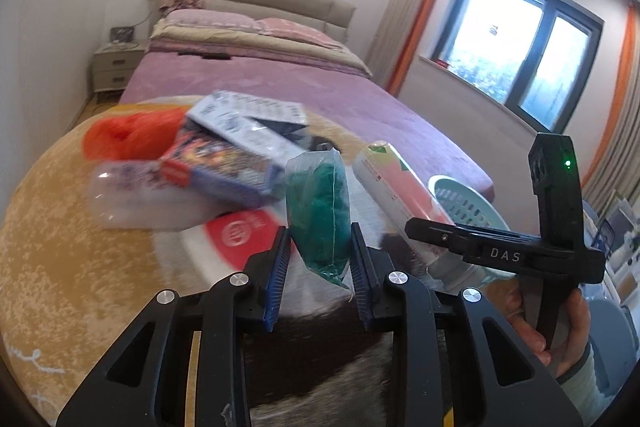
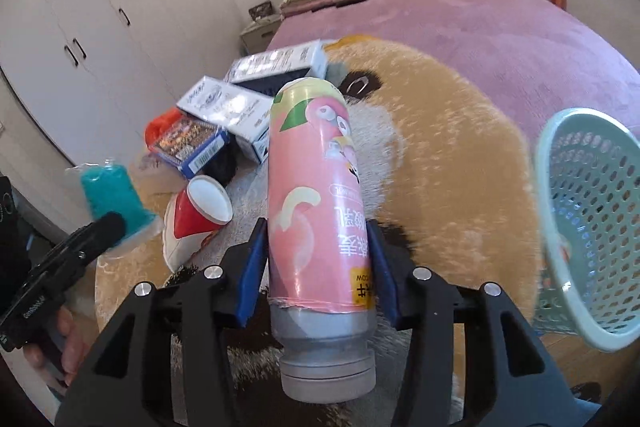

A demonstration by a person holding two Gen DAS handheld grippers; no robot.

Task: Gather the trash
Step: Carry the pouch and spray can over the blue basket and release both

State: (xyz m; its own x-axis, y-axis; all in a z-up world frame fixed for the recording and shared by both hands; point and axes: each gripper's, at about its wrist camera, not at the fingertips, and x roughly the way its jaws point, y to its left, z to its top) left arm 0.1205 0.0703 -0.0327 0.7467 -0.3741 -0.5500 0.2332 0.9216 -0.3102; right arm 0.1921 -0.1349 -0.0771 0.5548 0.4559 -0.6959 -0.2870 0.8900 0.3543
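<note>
1. Trash pile blocks the rug's far left: white cartons (image 2: 240, 107), blue snack box (image 2: 188, 143), orange bag (image 1: 124, 135), red paper cup (image 2: 200, 211), all touching or overlapping.
2. Mint basket (image 2: 592, 211) stands tilted at right, mouth toward the rug centre.
3. Bare rug (image 2: 460, 163) between pile and basket gives an unobstructed lane.
4. Bed (image 1: 304, 87) bounds the far side.

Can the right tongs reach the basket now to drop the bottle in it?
Probably yes. The basket stands close on the right of the right tongs, tilted with its mouth toward them, and nothing lies between. The bottle is gripped firmly.
</note>
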